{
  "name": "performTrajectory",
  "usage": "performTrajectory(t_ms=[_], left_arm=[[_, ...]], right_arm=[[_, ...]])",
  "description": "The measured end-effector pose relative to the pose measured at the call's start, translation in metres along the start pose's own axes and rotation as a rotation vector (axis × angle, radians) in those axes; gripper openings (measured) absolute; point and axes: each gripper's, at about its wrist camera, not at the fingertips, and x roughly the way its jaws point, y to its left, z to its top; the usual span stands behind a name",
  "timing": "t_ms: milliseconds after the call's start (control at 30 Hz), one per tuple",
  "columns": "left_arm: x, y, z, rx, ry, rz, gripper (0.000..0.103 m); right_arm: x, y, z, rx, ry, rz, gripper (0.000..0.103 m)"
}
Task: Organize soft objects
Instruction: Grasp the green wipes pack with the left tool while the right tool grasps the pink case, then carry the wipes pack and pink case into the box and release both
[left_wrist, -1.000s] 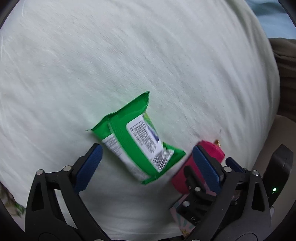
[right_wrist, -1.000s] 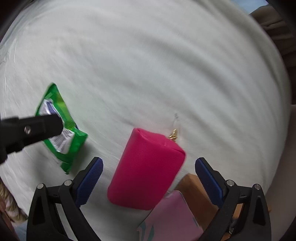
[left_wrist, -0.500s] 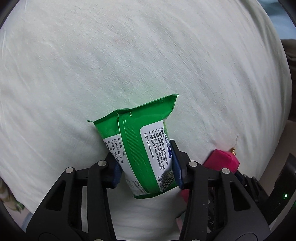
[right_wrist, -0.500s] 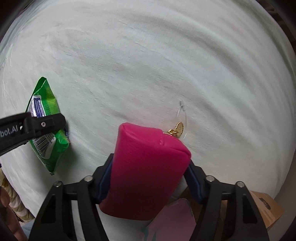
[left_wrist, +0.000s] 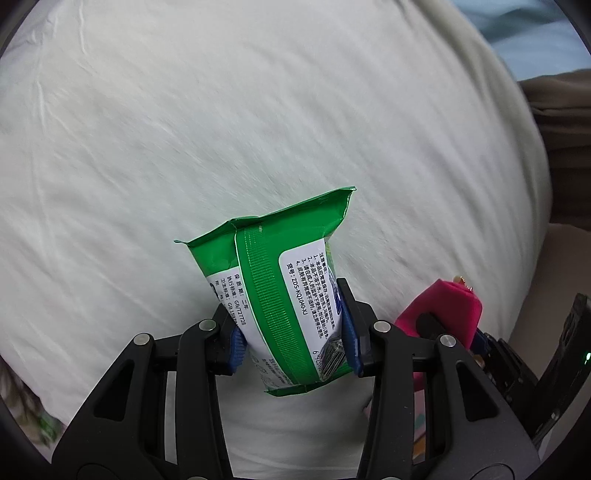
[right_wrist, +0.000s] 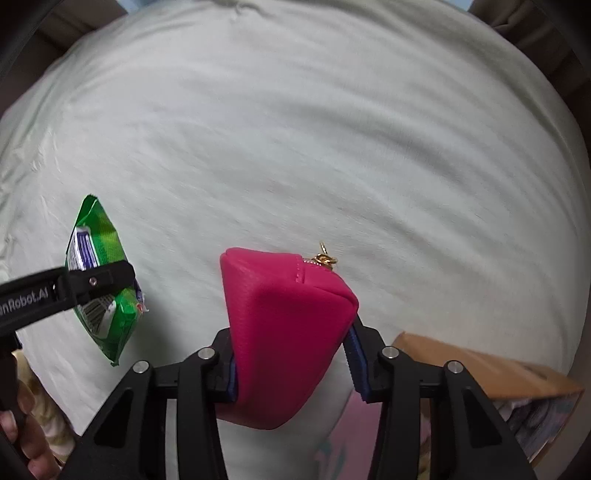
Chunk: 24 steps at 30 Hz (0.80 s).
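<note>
My left gripper (left_wrist: 291, 343) is shut on a green wet-wipes pack (left_wrist: 284, 288) with a white printed label and holds it lifted above the pale bed sheet (left_wrist: 221, 129). My right gripper (right_wrist: 291, 365) is shut on a pink zip pouch (right_wrist: 284, 332) with a gold zipper pull and holds it above the sheet (right_wrist: 332, 147). The pink pouch also shows at the right of the left wrist view (left_wrist: 450, 314). The green pack also shows at the left of the right wrist view (right_wrist: 99, 280), gripped by the left gripper's black finger.
A brown cardboard box (right_wrist: 491, 373) sits at the bed's near right edge, with a pink patterned item (right_wrist: 351, 435) beside it. Brown fabric (left_wrist: 557, 122) lies beyond the sheet's right edge. A hand (right_wrist: 29, 443) holds the left gripper at lower left.
Both grippers went from open around their objects to shut on them. The green pack and the pink pouch have been lifted off the sheet.
</note>
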Motion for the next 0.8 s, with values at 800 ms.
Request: performTrajectory(t_ms=[800], left_arm=[[-0.227, -0.041, -0.092, 0.507, -0.303, -0.113, 0.038]], right_arm=[[-0.238, 0.022, -0.101, 0.204, -0.397, 0.052, 0.041]])
